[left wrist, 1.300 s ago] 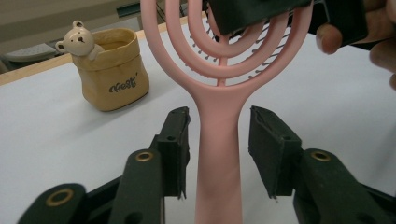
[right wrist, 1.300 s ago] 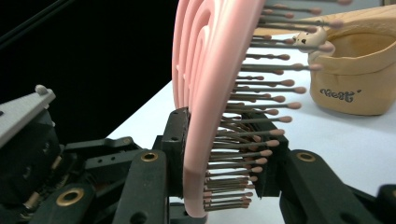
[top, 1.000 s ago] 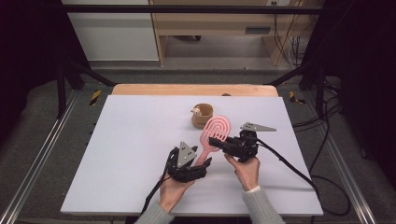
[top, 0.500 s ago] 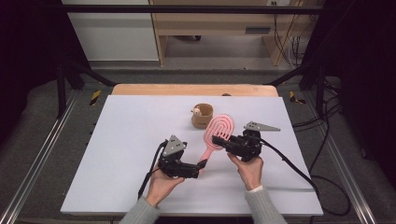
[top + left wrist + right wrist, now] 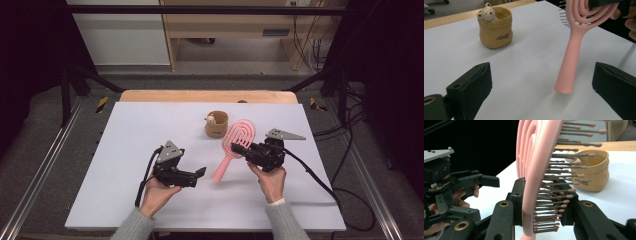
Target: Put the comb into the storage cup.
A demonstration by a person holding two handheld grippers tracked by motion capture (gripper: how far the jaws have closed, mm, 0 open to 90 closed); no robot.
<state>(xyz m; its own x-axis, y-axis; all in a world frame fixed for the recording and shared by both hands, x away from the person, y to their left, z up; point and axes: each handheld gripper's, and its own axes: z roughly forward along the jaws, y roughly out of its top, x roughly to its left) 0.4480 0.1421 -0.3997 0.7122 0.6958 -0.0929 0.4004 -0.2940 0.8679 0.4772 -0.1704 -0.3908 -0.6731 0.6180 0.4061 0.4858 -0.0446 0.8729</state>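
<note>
Clamping the head of a pink hairbrush [image 5: 234, 146], the right gripper [image 5: 251, 151] holds it lifted over the white table [image 5: 125, 130], its two black jaws pressed on either side of the looped head, as the right gripper view shows with the brush [image 5: 534, 182] seen edge-on between them. The left gripper [image 5: 199, 172] stands just beside the brush's handle end, touching nothing; its jaws have just been opening and now stand wide apart, with the handle [image 5: 570, 65] seen beyond the gap between them in the left gripper view and neither pad on it. The brush is a single piece of salmon-pink plastic, its oval head made of concentric open loops, its thick rounded handle slanting down toward the person's side, the blunt end low over the table. Dark bristles with small rounded tips stick out from one face of the head, pointing toward a small tan pot [image 5: 217, 124] that sits near the middle of the table, just beyond the brush. A little bear figure [image 5: 487, 12] peers over the pot's rim, and dark cursive writing [image 5: 504, 37] runs across its front, too small and slanted to read with any certainty. A hand [image 5: 156, 195] grips the left tool from below; another hand [image 5: 271, 181] steadies the right.
</note>
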